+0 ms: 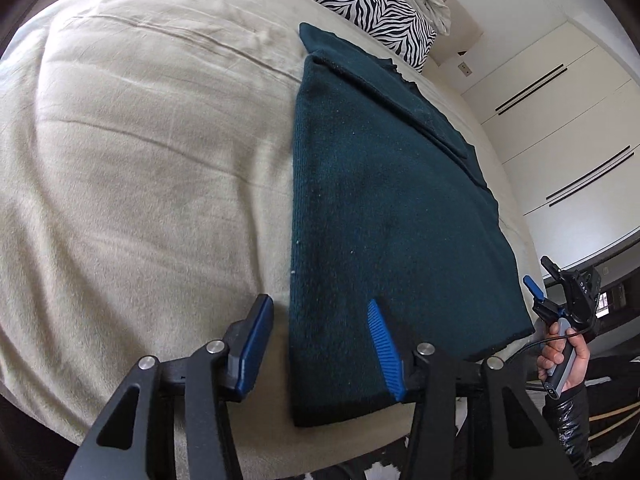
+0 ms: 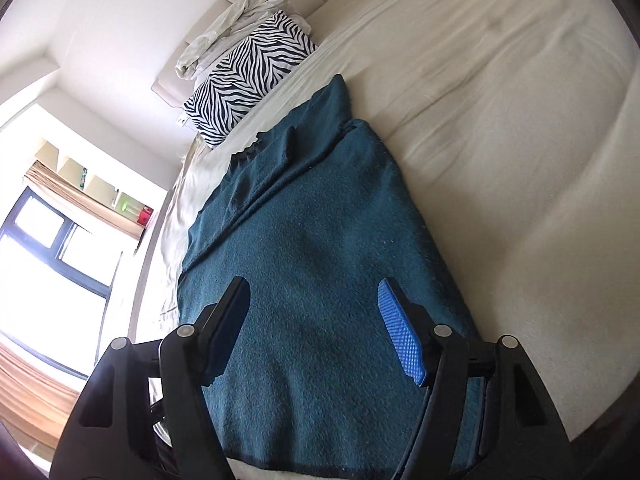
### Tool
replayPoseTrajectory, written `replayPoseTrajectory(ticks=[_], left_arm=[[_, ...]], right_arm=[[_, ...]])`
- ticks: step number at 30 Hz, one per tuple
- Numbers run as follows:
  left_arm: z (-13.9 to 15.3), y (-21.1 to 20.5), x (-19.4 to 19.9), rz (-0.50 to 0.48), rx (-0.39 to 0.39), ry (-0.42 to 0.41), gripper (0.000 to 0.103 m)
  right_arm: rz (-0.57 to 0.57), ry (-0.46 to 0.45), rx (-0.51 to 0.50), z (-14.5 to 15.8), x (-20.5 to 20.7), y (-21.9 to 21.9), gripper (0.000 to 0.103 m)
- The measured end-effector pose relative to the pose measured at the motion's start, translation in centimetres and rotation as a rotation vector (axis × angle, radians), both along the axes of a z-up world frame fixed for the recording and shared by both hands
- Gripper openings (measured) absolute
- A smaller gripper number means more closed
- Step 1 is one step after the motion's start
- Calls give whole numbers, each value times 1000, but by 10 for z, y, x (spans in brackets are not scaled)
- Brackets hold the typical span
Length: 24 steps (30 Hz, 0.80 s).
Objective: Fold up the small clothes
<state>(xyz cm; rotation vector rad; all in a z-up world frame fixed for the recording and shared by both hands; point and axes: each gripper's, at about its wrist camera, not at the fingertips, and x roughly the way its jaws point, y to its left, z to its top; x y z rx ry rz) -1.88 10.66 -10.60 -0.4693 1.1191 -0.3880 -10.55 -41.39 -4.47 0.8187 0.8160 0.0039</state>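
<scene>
Sweater point(image 1: 392, 208) hem is straddled by the spread, empty left tongs point(image 1: 320, 344) and right tongs point(image 2: 316, 328); it is laid flat, sleeves folded in, on the bed point(image 1: 140, 160). Soft, limp knit is judged best pinched at the hem corners.

Black linkage arms, silver screws, ribbed blue pads point(image 1: 385, 350); shiny black sleeve point(image 1: 570, 416)

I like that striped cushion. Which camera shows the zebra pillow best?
The right wrist view: the zebra pillow shows nearly whole there, under rumpled white bedding. The left wrist view crops its top at the frame edge.
</scene>
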Motion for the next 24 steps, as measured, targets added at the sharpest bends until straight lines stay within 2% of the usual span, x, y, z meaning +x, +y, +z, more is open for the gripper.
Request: replayPoseTrajectory(ticks=[4,10,17,22,24], left_arm=[[-6,1,-4,-5,-14,41,43],[-5,-5,0,-16,9,61,46],[-3,-16,0,-52,47,65,44],[-5,-17,0,-50,71,85,28],[-8,-16,0,-44,61,98,13]], right_arm=[[-35,64,-26,-8,-33,-13,66],[-103,97,-24,-12,-61,-37,66],[-52,181,-58,-12,-63,-42,65],[34,219,-57,-8,-59,-27,65],[54,227,-41,-10,-58,-25,65]])
